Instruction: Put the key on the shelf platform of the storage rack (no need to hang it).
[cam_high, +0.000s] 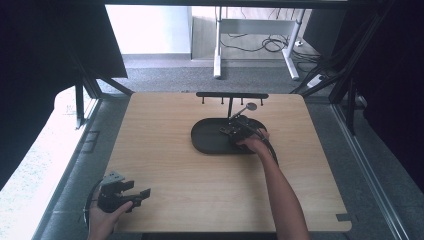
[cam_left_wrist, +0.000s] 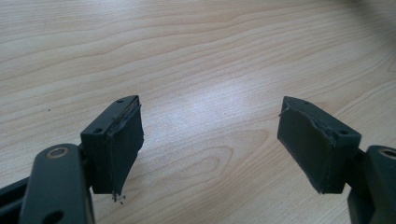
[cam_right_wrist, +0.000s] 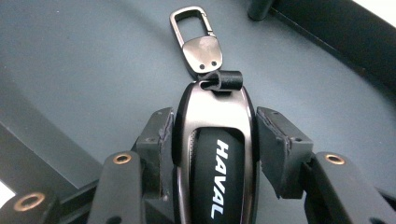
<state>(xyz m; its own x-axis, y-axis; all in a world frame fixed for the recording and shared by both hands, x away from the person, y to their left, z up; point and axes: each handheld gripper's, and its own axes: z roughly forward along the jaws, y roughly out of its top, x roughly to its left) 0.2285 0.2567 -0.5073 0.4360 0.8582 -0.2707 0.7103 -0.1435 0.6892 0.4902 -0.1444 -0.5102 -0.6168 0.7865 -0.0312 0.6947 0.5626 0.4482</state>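
Grasp step, by the look of it: right gripper (cam_right_wrist: 212, 135) clamped on dark metal Haval key fob (cam_right_wrist: 215, 154) over black oval tray (cam_high: 210, 142) at the far centre of the wooden counter (cam_high: 165, 165). Probably next: hanging its silver carabiner clip (cam_right_wrist: 194, 32) on the black hook rack (cam_high: 231, 95). Left gripper (cam_left_wrist: 210, 140) spread wide, empty, near left.

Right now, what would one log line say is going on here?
right gripper: shut on key fob, over black tray | left gripper: open, nothing held, near table corner
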